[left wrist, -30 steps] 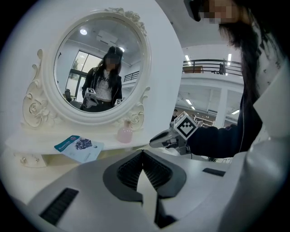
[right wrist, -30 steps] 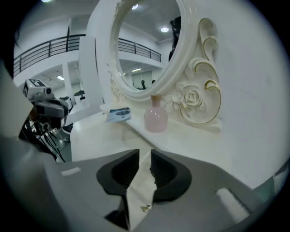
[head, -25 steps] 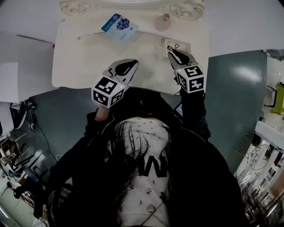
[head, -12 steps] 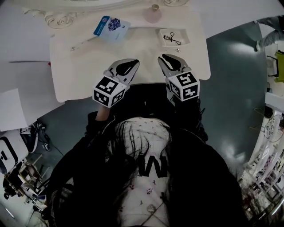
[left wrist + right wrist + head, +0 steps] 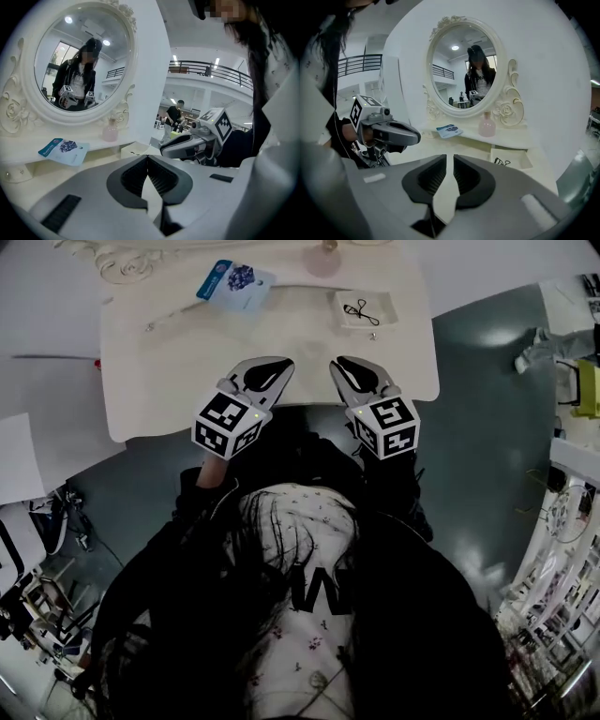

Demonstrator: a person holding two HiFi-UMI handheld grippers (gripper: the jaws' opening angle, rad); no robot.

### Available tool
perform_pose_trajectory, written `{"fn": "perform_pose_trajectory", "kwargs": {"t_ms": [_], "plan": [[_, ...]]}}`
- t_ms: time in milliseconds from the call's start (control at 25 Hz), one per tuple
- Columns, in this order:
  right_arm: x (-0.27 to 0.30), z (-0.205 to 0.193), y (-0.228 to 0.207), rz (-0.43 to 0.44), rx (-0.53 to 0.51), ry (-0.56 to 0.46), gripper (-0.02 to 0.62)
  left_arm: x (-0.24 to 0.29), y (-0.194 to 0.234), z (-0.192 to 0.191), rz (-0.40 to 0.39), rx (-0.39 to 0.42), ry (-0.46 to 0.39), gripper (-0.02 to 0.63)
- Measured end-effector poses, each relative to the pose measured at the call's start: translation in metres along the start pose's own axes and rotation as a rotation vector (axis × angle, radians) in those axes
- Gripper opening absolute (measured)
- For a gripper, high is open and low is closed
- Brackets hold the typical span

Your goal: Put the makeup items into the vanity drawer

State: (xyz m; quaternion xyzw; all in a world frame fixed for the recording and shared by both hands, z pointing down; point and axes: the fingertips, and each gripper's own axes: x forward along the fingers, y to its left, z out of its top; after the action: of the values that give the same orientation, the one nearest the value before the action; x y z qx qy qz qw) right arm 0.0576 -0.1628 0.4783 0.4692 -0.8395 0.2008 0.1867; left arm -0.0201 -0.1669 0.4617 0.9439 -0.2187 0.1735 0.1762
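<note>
Evidently the small black looped tool, which looks like a lash curler, is dealt with. It lies alone inside the open compartment at the counter's far right, which I take to be the vanity drawer. A second ago the right gripper hovered right at that compartment; now it sits back at the near edge of the counter, level with the left gripper and just beside it.

The right jaws stand nearly together with only a thin slit between them and nothing in it. The left jaws meet at their tips, also empty.

So one item seems stowed, and three are still out: a blue packet and a slim stick at the far left, and a pink bottle at the back. The packet looks like the next natural reach.
</note>
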Motion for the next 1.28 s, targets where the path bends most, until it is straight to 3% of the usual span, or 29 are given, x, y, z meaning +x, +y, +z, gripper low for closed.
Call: {"fn": "perform_pose_trajectory", "kwargs": {"t_ms": [440, 800, 1280], "plan": [[-0.061, -0.045, 0.023, 0.123, -0.102, 0.021, 0.057, -0.009, -0.076, -0.031, 0.154, -0.071, -0.037, 0.000], [-0.121, -0.086, 0.041, 0.161, -0.139, -0.001, 0.057, -0.010, -0.164, -0.059, 0.178, -0.049, -0.034, -0.001], [-0.152, -0.105, 0.075, 0.165, -0.183, -0.008, 0.012, -0.040, -0.202, -0.077, 0.212, -0.032, -0.032, -0.002]]}}
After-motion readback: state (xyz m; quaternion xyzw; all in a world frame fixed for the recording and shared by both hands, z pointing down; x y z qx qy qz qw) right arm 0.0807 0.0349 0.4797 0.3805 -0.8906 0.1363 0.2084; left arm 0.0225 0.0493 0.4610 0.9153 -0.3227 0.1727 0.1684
